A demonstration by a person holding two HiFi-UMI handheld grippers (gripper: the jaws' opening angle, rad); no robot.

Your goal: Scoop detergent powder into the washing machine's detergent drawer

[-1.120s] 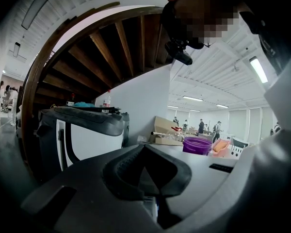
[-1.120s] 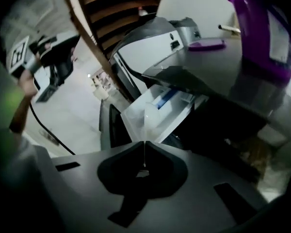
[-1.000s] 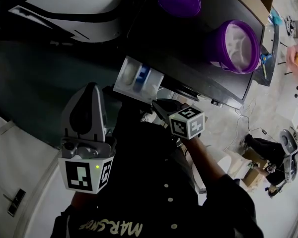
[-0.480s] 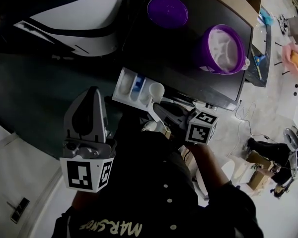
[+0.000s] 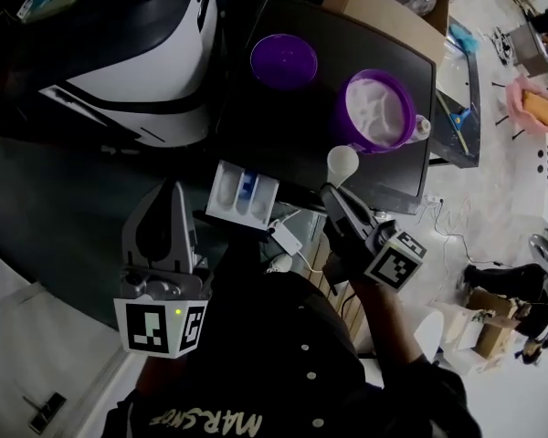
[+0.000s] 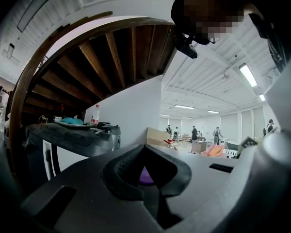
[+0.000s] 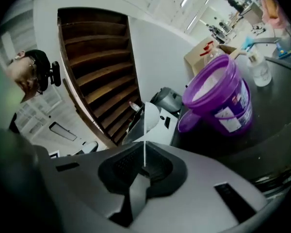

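Note:
The white detergent drawer (image 5: 242, 194) stands pulled out from the front of the dark-topped washing machine (image 5: 274, 126). On top sit a purple tub (image 5: 379, 109) of white powder and its purple lid (image 5: 283, 59). My right gripper (image 5: 333, 194) is shut on the thin handle of a white scoop (image 5: 342, 161), which it holds between drawer and tub, just below the tub. In the right gripper view the scoop (image 7: 148, 115) rises edge-on from the shut right gripper (image 7: 144, 166), left of the tub (image 7: 218, 98). My left gripper (image 5: 171, 187) is shut and empty, left of the drawer; the left gripper (image 6: 150, 178) points upward.
A small clear bottle (image 5: 422, 128) stands right beside the tub. A cardboard box (image 5: 384, 12) lies behind the machine. A second white and black machine (image 5: 137, 53) is at the left. A white plug block with cable (image 5: 288, 240) hangs below the drawer.
My right gripper has carried the scoop away from the drawer, up and to the right toward the tub. The left gripper has stayed in place.

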